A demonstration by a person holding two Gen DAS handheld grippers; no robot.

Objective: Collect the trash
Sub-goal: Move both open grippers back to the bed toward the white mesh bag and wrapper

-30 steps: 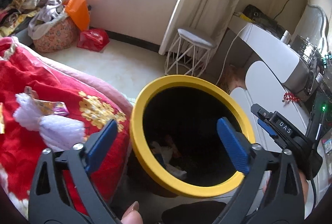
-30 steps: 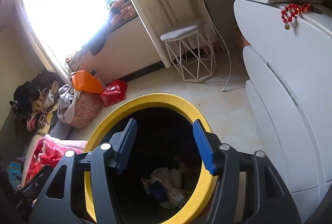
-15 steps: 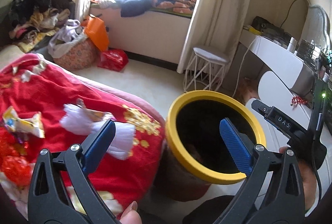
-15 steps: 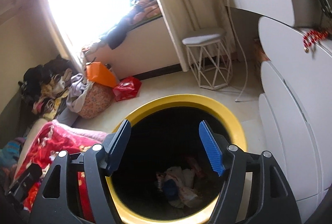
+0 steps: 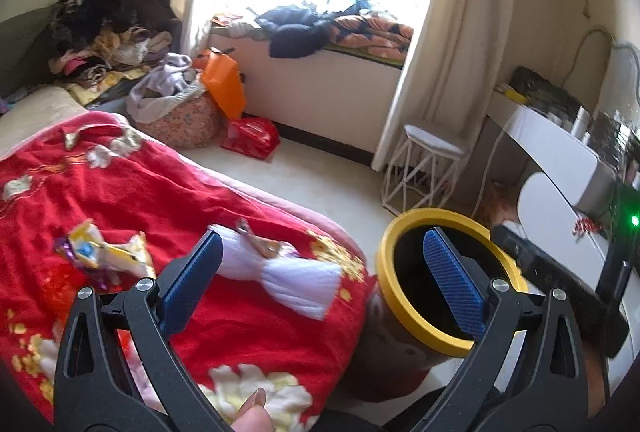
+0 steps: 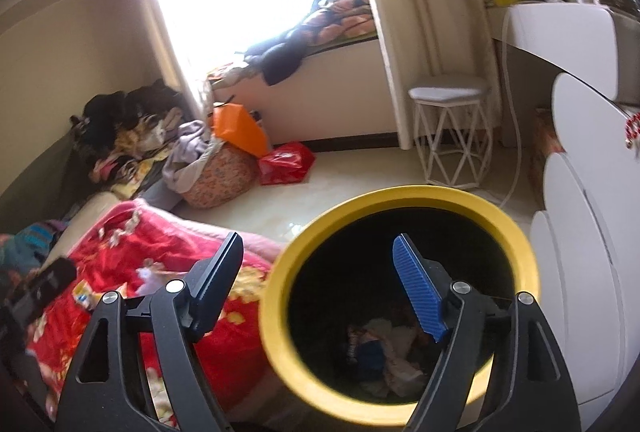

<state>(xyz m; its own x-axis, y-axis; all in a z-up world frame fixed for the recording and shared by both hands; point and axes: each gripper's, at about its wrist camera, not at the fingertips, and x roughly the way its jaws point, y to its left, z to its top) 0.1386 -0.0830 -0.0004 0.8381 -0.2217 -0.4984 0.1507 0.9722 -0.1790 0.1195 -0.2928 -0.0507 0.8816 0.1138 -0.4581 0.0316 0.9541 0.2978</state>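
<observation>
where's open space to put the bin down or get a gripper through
Bare floor lies between the red blanket, the white stool and the yellow-rimmed bin. On the blanket, red cloth beyond the white wrapper is free. Crowded: the wall corner with the laundry basket and red bag.

Yellow-rimmed bin [image 6: 276,316] upright beside the bed, crumpled wrappers [image 6: 384,356] at its dark bottom; white tissue wad [image 5: 280,274], small brown wrapper [image 5: 260,244], yellow foil wrapper [image 5: 104,252] lying on red blanket [image 5: 140,192]

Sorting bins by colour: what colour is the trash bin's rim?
Yellow; the trash bin's rim shows best in the right wrist view.
</observation>
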